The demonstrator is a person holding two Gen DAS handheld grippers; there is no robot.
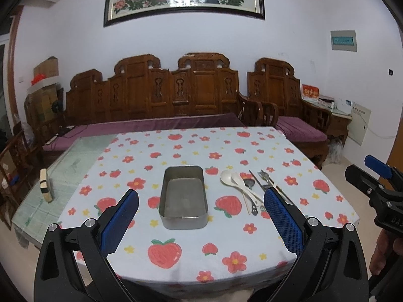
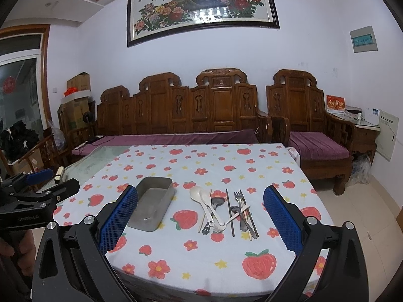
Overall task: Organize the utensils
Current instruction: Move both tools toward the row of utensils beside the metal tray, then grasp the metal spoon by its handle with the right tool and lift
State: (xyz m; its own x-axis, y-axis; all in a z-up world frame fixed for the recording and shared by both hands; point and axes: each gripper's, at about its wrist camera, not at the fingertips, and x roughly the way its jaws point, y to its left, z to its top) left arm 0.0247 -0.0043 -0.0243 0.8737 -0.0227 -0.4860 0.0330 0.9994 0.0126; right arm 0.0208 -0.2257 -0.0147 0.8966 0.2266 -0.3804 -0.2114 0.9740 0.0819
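Start of the sorting task, seen along both tools. The left hand-held gripper (image 1: 201, 222) hangs above the near edge of the table (image 1: 252, 271) with its blue pads spread wide and nothing between them; it faces the metal tin (image 1: 183, 197), which suggests the tin is the intended receptacle. The right hand-held gripper (image 2: 200, 220) is likewise spread and empty, and it faces the heap of utensils (image 2: 224, 211), probably so that this side does the picking; both tools are well apart from the things on the table. The tin lies open and empty near the middle of the table, long side running away from the viewer; the utensils lie just to its right, apart from it. The heap holds white spoons (image 2: 201, 197), a dark metal spoon (image 2: 217, 202), a fork (image 2: 238, 197) and chopsticks (image 2: 230, 211), crossed and overlapping, so a single piece will likely need to be lifted from the top; nothing is yet in the tin. A cloth printed with strawberries and flowers (image 1: 163, 251) covers most of the table; a bare greenish top (image 1: 50, 191) shows at the left, carrying a small pale block (image 1: 46, 185). Behind stand a carved wooden bench (image 2: 181, 110) with purple cushions, a matching armchair (image 2: 302, 110), stacked boxes (image 2: 78, 95), and a framed peacock-and-peony picture (image 2: 201, 5) on a pale wall.
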